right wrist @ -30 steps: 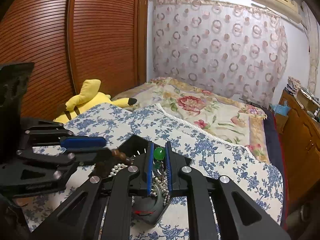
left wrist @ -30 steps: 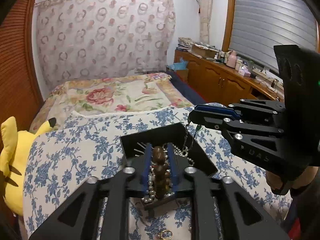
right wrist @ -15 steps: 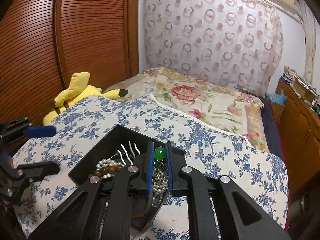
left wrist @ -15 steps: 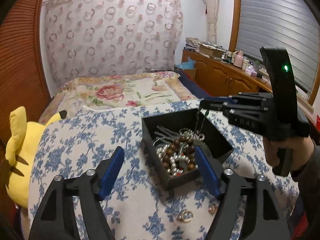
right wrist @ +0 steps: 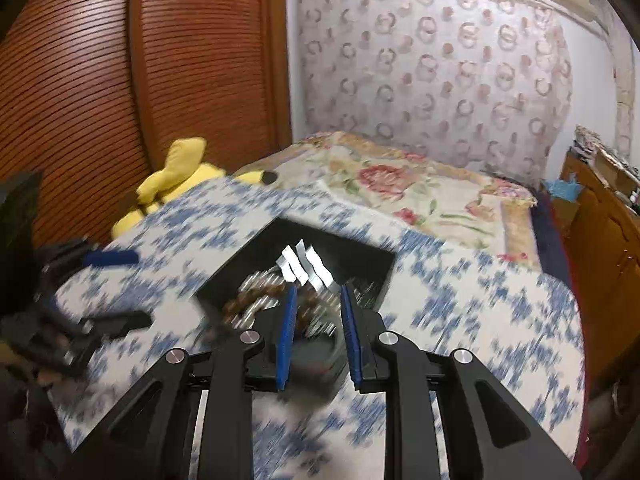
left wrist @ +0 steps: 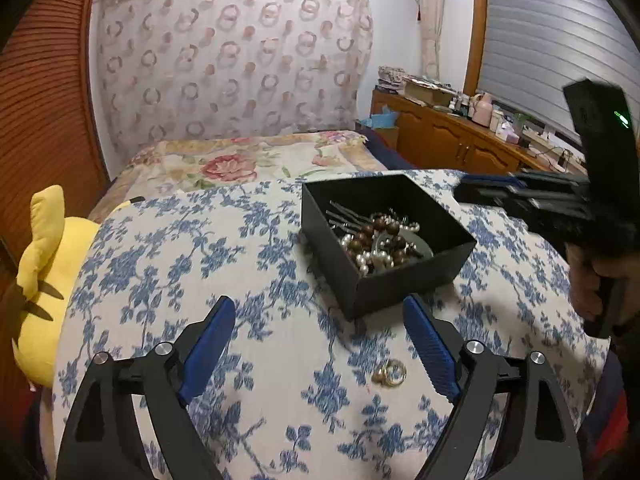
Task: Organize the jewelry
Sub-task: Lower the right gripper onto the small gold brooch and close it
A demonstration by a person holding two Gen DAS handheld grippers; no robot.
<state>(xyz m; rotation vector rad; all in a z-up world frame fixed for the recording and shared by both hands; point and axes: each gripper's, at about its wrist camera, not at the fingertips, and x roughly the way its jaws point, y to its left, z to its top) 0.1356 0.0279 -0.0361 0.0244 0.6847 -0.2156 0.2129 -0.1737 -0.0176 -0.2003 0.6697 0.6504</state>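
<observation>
Jaws on your left gripper (left wrist: 316, 336) have just spread wide, empty, over the floral cloth (left wrist: 192, 264). Your right gripper (right wrist: 318, 330) has just parted slightly, released, above the black box (left wrist: 404, 280) of beads (left wrist: 376, 246). 2 rings (left wrist: 390, 372) lie beside the box.
</observation>
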